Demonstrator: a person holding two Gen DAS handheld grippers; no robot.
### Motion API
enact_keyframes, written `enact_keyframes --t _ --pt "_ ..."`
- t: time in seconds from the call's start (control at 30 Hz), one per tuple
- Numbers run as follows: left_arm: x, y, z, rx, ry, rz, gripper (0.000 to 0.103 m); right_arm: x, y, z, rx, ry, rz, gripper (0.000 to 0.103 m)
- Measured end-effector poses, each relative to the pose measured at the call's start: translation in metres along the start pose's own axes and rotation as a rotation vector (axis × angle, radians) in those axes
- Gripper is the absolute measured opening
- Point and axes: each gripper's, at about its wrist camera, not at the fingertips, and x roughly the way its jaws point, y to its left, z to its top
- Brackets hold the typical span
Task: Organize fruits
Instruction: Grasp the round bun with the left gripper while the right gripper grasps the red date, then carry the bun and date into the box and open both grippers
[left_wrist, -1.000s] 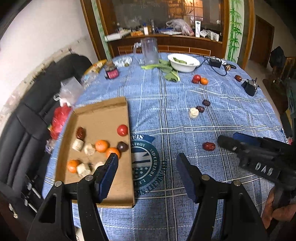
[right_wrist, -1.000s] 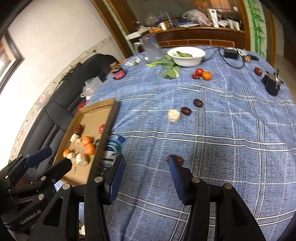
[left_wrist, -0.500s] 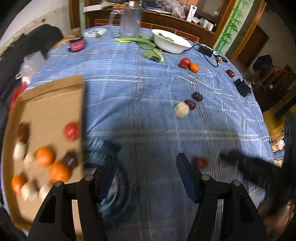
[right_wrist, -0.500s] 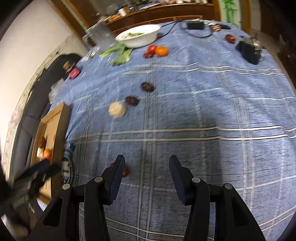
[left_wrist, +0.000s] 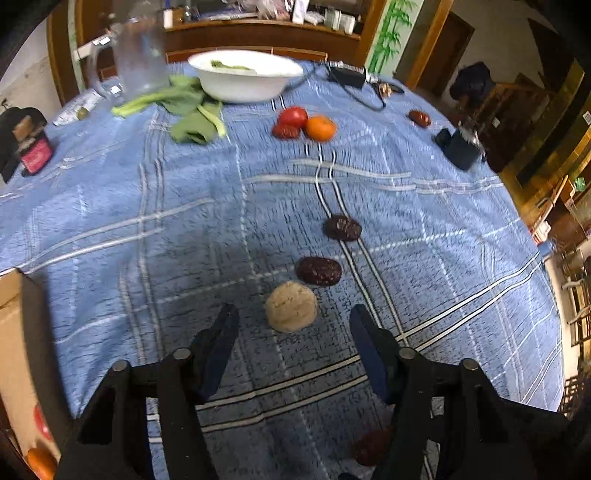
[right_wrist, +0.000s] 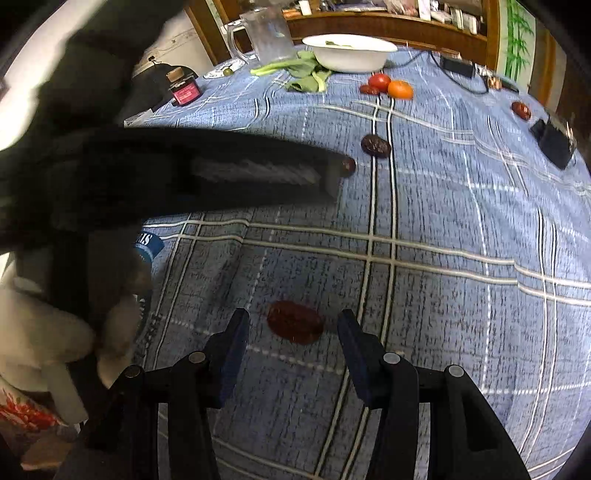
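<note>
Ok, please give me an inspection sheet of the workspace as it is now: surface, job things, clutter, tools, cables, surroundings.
Surface: blue checked tablecloth.
Job's things: beige round fruit and two dark dates near left tool; red date before right tool; tomato and orange far; cardboard tray at left edge.
Clutter: white bowl, greens, clear jug, jar.
Tools: left tool open, jaws just closing; right tool open, date between the jaws.
Cables: black adapter with cord.
Surroundings: wooden cabinet.
</note>
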Motion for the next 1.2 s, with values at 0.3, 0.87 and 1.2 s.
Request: enact_keyframes --t 0.3,0.87,1.2 --pt "-0.007 0.012 -0.004 -0.049 -0.014 -0.016 0.028 -0.001 -0.003 -0.002 0.012 -0.006 -0.023 0.034" --pt "-0.142 0.126 -0.055 -0.283 -0.158 0.14 0.028 -0.03 0.09 0.041 -0.144 -0.06 0.156 0.034" --pt "-0.142 0.233 -0.084 -0.4 -0.083 0.251 0.028 0.014 0.191 0.078 -0.249 -0.013 0.215 0.035"
